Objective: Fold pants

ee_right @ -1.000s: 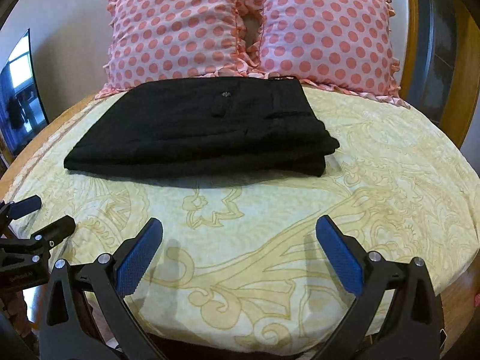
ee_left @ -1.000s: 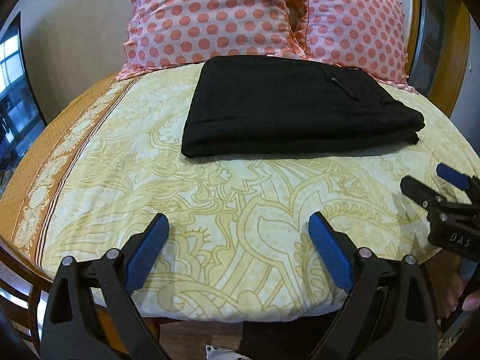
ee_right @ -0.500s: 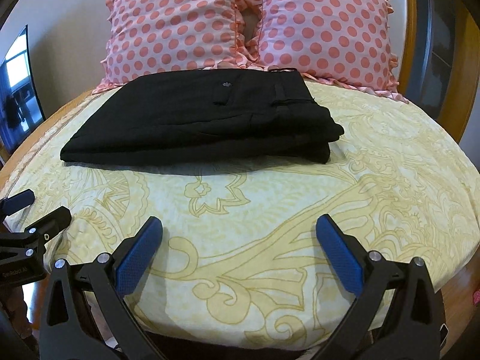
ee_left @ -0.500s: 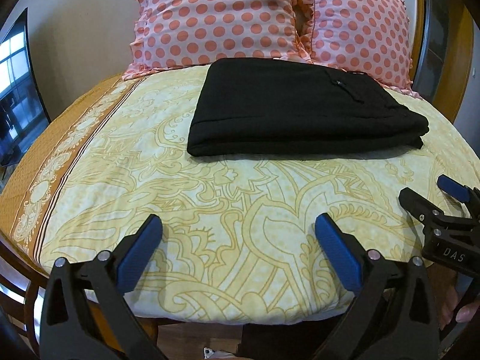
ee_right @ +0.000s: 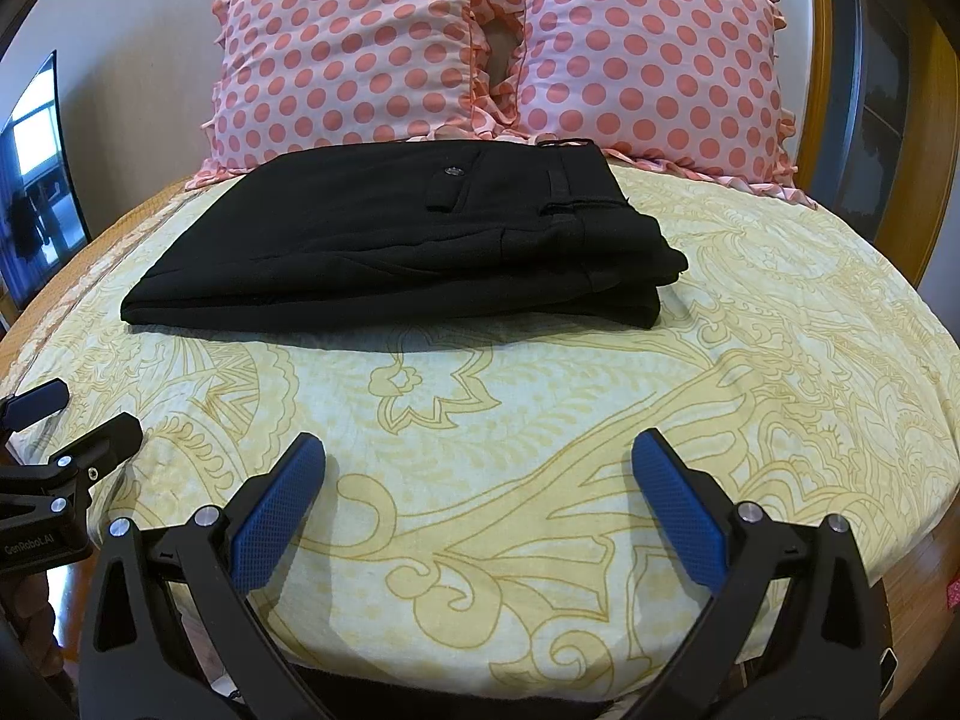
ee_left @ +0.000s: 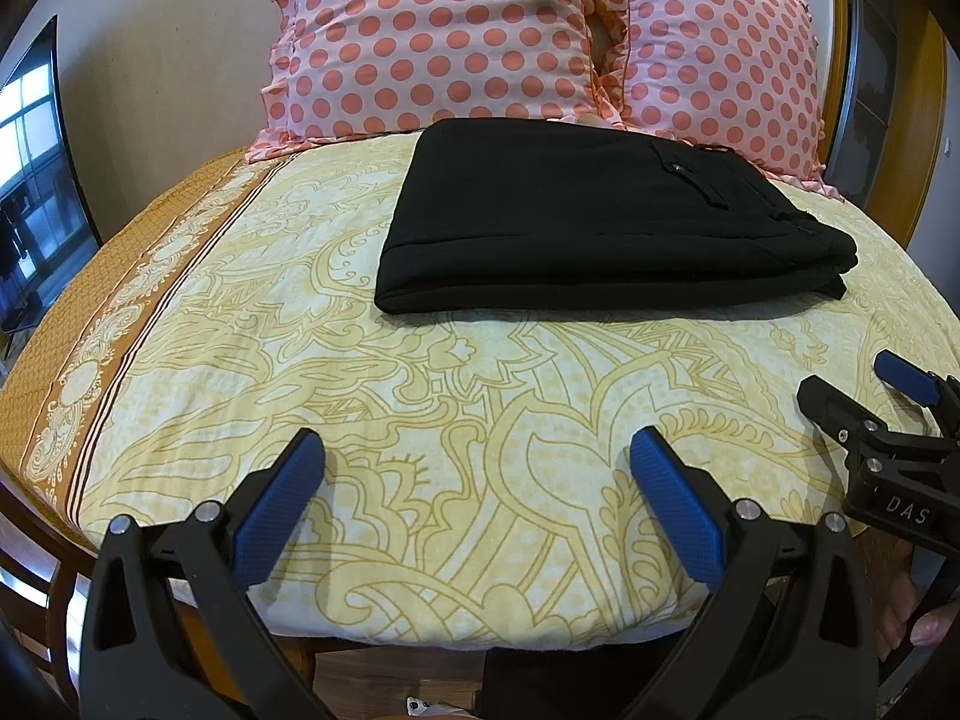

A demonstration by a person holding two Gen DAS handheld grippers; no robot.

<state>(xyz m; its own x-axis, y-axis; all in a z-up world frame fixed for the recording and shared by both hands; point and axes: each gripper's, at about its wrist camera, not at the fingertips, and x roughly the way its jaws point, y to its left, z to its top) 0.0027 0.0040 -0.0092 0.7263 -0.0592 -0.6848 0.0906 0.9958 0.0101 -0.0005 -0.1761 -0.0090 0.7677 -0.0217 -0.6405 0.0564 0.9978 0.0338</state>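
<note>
Black pants point(ee_right: 390, 246) lie folded in compact stack at bed's point(ee_right: 750, 396) head end, touching pillows point(ee_right: 492, 42). My left gripper point(ee_left: 474, 480) and right gripper point(ee_right: 477, 480) empty, jaws wide apart, near foot edge. Judgement: fold done; keep clear, don't snag stack.

White letters "DAS" stand on the right gripper point(ee_left: 894, 396) body; "GenRobot.AI" stands on the left gripper point(ee_right: 66, 414) body.

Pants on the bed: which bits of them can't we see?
- Black pants: inner layers, both views; the top layer covers them.
- Their underside lies against the bedsheet.
- Far edge, left wrist view: too dark against the pillows.
</note>
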